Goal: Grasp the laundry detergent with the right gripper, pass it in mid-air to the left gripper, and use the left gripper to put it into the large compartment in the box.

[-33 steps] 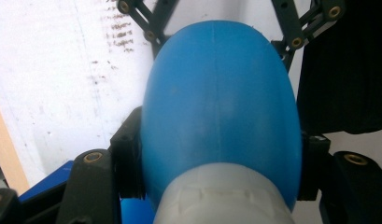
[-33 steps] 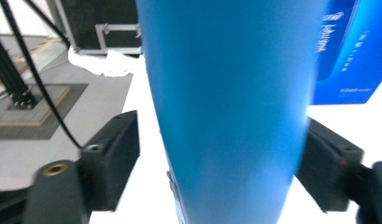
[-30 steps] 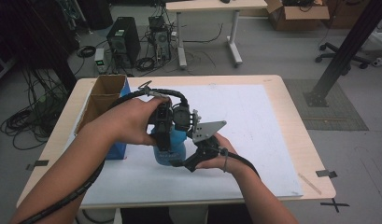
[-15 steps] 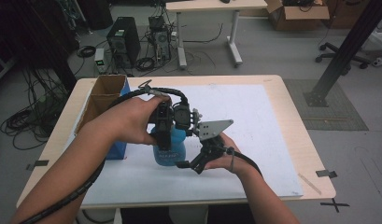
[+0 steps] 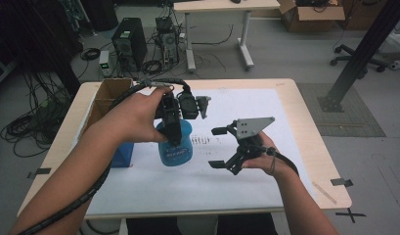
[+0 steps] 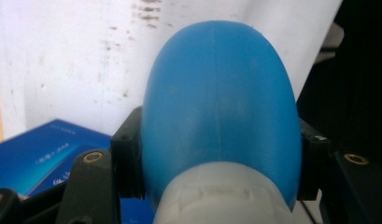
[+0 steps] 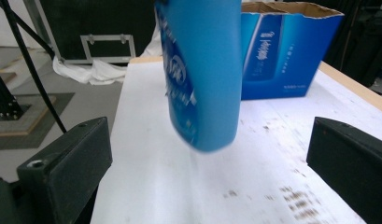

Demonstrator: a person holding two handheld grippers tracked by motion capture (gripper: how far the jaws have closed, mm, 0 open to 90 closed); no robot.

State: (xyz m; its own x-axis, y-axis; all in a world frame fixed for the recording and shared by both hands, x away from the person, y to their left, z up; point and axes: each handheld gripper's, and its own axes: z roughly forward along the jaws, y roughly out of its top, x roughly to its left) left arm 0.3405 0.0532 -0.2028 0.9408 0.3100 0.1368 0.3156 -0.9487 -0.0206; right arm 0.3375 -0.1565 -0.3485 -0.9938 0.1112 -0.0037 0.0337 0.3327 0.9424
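The left gripper (image 5: 174,128) is clamping a blue plastic bottle (image 5: 175,147) just below its whitish neck collar, one black jaw pressing on each side of the rounded shoulder, as the left gripper view shows with the bottle (image 6: 221,107) bulging up between the jaws. In the high view the bottle is hanging from that gripper over the left middle of the white paper sheet (image 5: 246,181) that is covering the wooden table (image 5: 305,103), its printed label facing the near side. In the right gripper view its lower end (image 7: 202,79) is floating clear of the sheet, tilting slightly, with nothing touching it from below.

The right gripper (image 5: 218,147) is sitting to the right of the bottle, apart from it, in the person's right hand (image 5: 258,154) with the grey three-cornered plate on top. Its jaws have just been opening and are now standing wide apart with nothing between them; in its own view the two black jaws are framing the bottle from a distance, the pads touching nothing.

An open blue cardboard box (image 5: 120,154) with brown flaps is standing at the left edge of the table, beyond the bottle as the right gripper view looks (image 7: 291,51), and just beside the person's left hand (image 5: 134,120). Dark speckled marks are dotting the paper near the middle.
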